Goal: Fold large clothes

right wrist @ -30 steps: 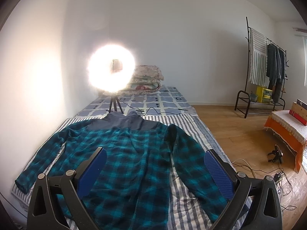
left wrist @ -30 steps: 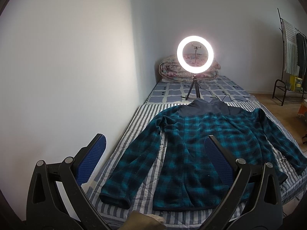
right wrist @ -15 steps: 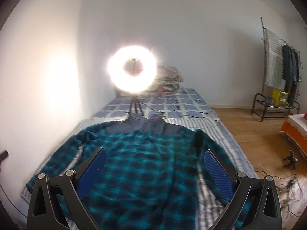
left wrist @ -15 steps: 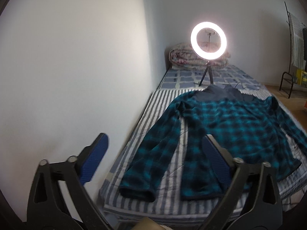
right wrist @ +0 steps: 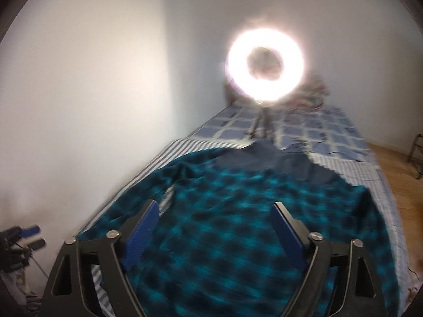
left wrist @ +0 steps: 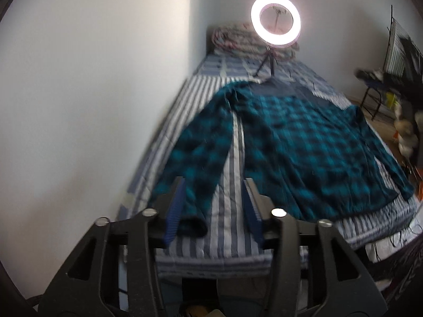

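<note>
The left gripper (left wrist: 212,185) is hovering with jaws apart, gripping nothing, over one cuff (left wrist: 191,227). The right gripper (right wrist: 214,208) is gaping wide, empty, above the shirt's body. One plaid shirt (left wrist: 296,142) is lying flat on the bed (left wrist: 227,237) (both sleeves spread). Beyond, one ring light (left wrist: 275,24) is glowing before one folded quilt (left wrist: 235,39).
</note>
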### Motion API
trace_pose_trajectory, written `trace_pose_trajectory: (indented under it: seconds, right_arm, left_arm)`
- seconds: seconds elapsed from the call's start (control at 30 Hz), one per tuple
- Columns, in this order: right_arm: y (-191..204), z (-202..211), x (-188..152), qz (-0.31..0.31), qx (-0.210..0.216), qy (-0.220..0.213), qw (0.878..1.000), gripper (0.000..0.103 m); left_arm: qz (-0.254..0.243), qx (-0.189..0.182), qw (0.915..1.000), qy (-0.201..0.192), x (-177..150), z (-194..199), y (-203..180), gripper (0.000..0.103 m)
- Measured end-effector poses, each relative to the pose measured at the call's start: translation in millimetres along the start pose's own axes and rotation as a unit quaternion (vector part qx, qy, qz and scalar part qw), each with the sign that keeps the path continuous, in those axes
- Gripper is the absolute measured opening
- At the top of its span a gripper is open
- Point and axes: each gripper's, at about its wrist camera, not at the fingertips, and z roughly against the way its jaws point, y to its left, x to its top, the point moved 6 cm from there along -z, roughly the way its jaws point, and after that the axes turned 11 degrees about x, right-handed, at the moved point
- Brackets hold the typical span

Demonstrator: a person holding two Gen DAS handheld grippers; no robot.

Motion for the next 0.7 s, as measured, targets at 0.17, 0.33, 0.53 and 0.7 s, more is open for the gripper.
trace_pose_trajectory:
  seconds: [0.17, 0.33, 0.53, 0.7]
  right_arm:
    - [22, -65, 0, 0.002, 0.062, 0.049, 0.997, 0.075]
    - [36, -132, -10, -0.020, 0.097, 0.099, 0.990, 0.067]
    - [49, -204, -24, -0.034, 0.130, 0.148, 0.980, 0.054]
    - [53, -259, -33, -0.082, 0.152, 0.185, 0.968, 0.048]
  left_arm:
    - [-0.021, -0.005, 0.9992, 0.035, -14, -20, -10, 0.042]
    - [0.001, -0.014, 0.9968, 0.079, -28, -41, -3, 0.041]
    - [0.065, -0.033, 0.9873, 0.141, -45, -69, 11, 0.039]
    - [0.118, -0.047, 0.9728, 0.194, -56, -96, 19, 0.039]
